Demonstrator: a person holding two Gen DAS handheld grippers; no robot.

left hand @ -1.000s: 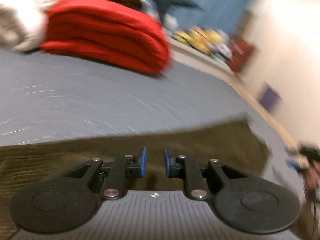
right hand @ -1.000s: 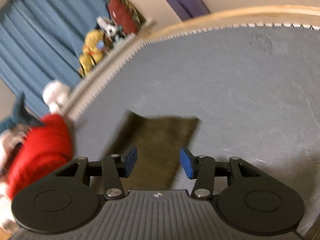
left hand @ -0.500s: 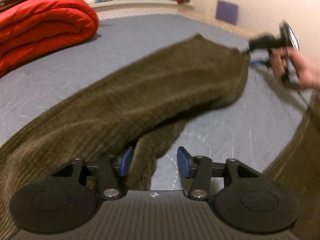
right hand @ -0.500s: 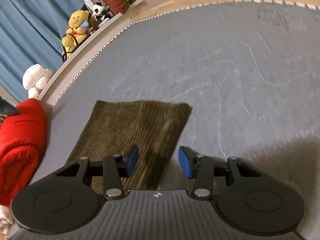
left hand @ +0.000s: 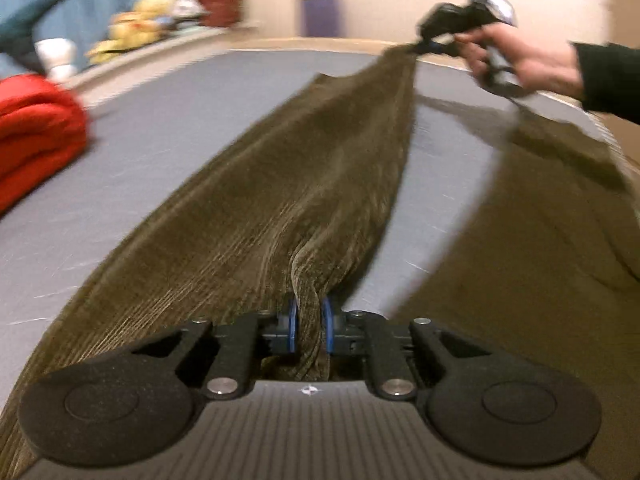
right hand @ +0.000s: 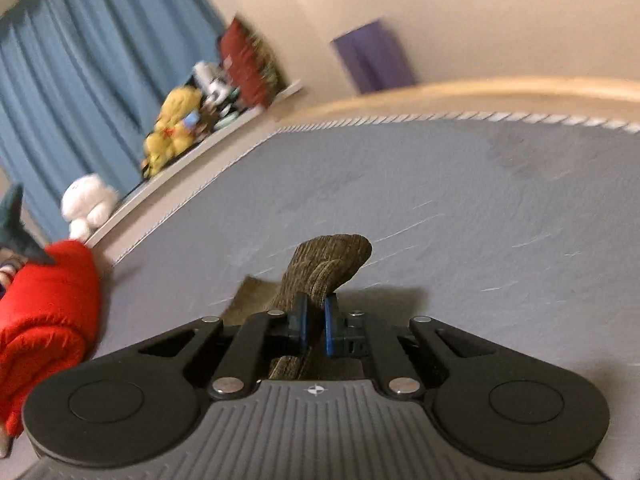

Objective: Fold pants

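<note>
Left gripper (left hand: 309, 324): jaws have just been closing and now pinch a bunched ridge of the pants (left hand: 304, 184) between the blue pads (left hand: 292, 325). Cloth runs through the gap and back under the gripper body.

Right gripper (right hand: 313, 325): jaws have likewise just been closing and are now nearly together, clamped on a fold of the same olive corduroy. A rounded hump of fabric stands up just beyond the fingertips (right hand: 329, 322) in the right wrist view.

Pants: one leg is stretched between the two grippers, running from the left gripper up and across to the right gripper (left hand: 430, 46), seen in the left wrist view held by the person's right hand (left hand: 516, 64) with a dark sleeve (left hand: 608, 80) behind it. The far end is lifted off the surface; the near portion lies on the grey mattress (left hand: 168, 132). The rest of the garment lies spread to the right in the left wrist view, lower down and partly blurred.

Surroundings: folded red blanket (right hand: 44, 320) at the left edge of the mattress, well apart from the pants. Plush toys (right hand: 172, 132) sit on a ledge in front of a blue curtain (right hand: 80, 80). Wooden bed frame (right hand: 480, 88) along the far edge. Both views show motion blur
</note>
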